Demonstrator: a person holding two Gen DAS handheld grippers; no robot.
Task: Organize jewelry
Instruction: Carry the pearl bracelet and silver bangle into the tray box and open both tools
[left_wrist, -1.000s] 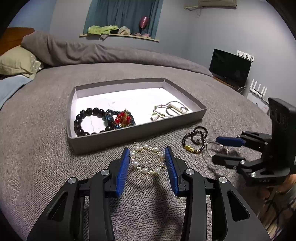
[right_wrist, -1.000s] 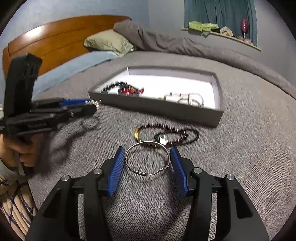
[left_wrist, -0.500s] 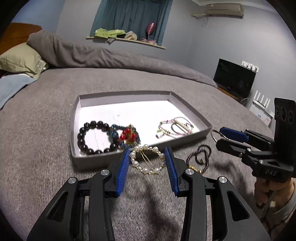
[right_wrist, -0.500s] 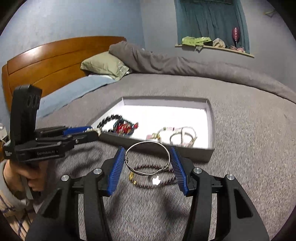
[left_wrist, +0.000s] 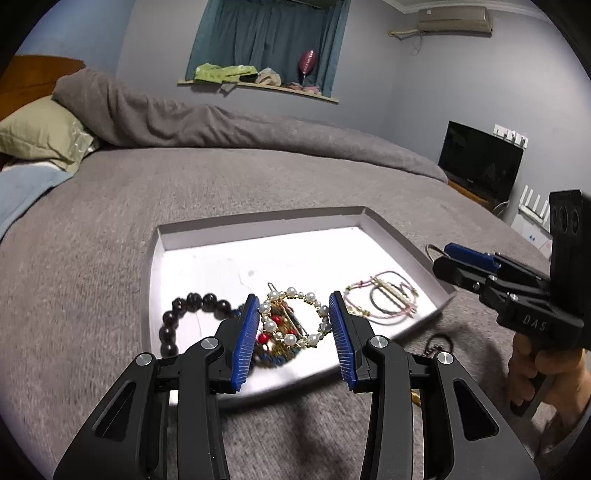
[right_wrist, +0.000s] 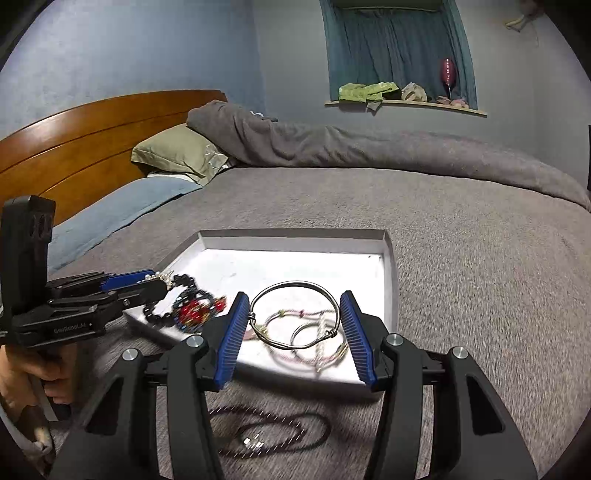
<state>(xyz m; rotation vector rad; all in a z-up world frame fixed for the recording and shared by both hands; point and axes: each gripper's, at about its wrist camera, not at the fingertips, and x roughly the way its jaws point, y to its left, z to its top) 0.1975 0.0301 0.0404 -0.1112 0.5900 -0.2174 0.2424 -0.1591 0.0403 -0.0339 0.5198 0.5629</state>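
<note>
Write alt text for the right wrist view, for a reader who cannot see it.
The right gripper holds a silver wire bangle between its blue pads above the near edge of a shallow grey tray on a grey bed. At left, the left gripper carries a pearl hair clip over the tray; a dark beaded bracelet lies outside.

surface: grey bed (left_wrist: 258, 184) | on it: shallow tray (left_wrist: 258, 221), dark bead string (right_wrist: 269, 432), green pillow (right_wrist: 181, 155), bunched duvet (right_wrist: 332, 144)
</note>
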